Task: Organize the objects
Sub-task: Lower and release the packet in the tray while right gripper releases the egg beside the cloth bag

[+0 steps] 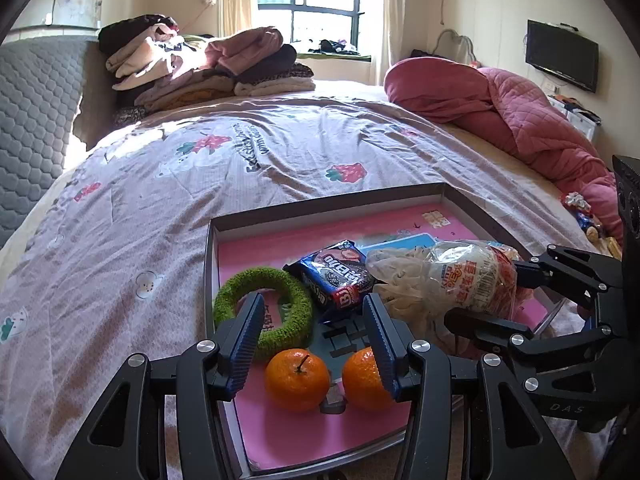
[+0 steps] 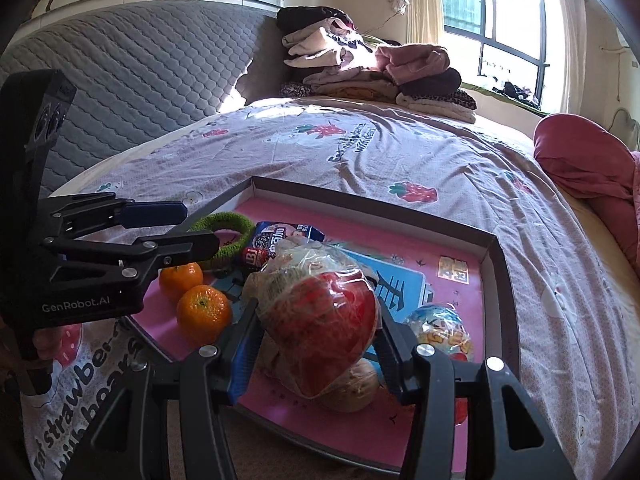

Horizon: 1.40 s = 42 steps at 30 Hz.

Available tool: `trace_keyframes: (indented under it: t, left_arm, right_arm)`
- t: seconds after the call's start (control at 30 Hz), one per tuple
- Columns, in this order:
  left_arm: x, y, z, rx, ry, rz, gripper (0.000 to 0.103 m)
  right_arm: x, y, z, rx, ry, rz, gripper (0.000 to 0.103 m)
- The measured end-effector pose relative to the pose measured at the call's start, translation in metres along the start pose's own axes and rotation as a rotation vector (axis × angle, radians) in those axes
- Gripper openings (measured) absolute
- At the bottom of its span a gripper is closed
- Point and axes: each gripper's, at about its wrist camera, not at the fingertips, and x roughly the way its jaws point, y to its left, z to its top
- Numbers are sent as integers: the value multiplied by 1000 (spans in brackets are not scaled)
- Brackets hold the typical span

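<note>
several things already lay in the shallow box (image 2: pixel 496 264) on the bed: two oranges (image 1: pixel 297 378), a biscuit pack (image 1: pixel 336 276) and a green ring (image 1: pixel 262 312). the right gripper (image 2: pixel 316 344) held a clear noodle bag (image 2: pixel 320 320) just over the box floor, not yet released, while the left gripper (image 1: pixel 310 344) hung with jaws apart and empty above the oranges. a few wrapped snacks (image 1: pixel 584 216) by the pink quilt (image 1: pixel 520 120) seemed left to gather.

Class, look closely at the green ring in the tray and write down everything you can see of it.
The green ring is a fuzzy, knitted-looking loop in moss green, open in the middle so the pink tray floor shows through. It lies flat in the tray's left part, near the wall. The blue biscuit packet lies right beside it; one orange sits just in front. The left gripper is above it, with one finger overlapping its near rim in the left wrist view; contact cannot be told.
</note>
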Motion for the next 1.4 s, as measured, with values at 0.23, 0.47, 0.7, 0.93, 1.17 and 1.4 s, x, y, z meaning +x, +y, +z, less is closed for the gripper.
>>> trace_keyframes:
  t: [0.23, 0.47, 0.7, 0.93, 1.17, 1.4]
  left_arm:
    - [6, -5, -4, 6, 26, 2, 53]
    - [9, -4, -6, -8, 48, -4, 57]
    - [10, -5, -7, -17, 60, 2, 65]
    - [6, -6, -7, -26, 59, 14, 71]
    - [-3, -5, -5, -31, 45, 26, 71]
    - [-21, -6, -4, -53, 26, 32, 76]
  right_arm:
    - [8, -1, -5, 5, 48, -16, 53]
    - [6, -2, -4, 10, 54, -18, 57]
    - [-3, -4, -2, 29, 37, -25, 59]
    - [-11, -5, 1, 38, 22, -29, 59]
    - [-22, -5, 4, 47, -5, -29, 60]
    - [-41, -4, 9, 60, -43, -30, 61]
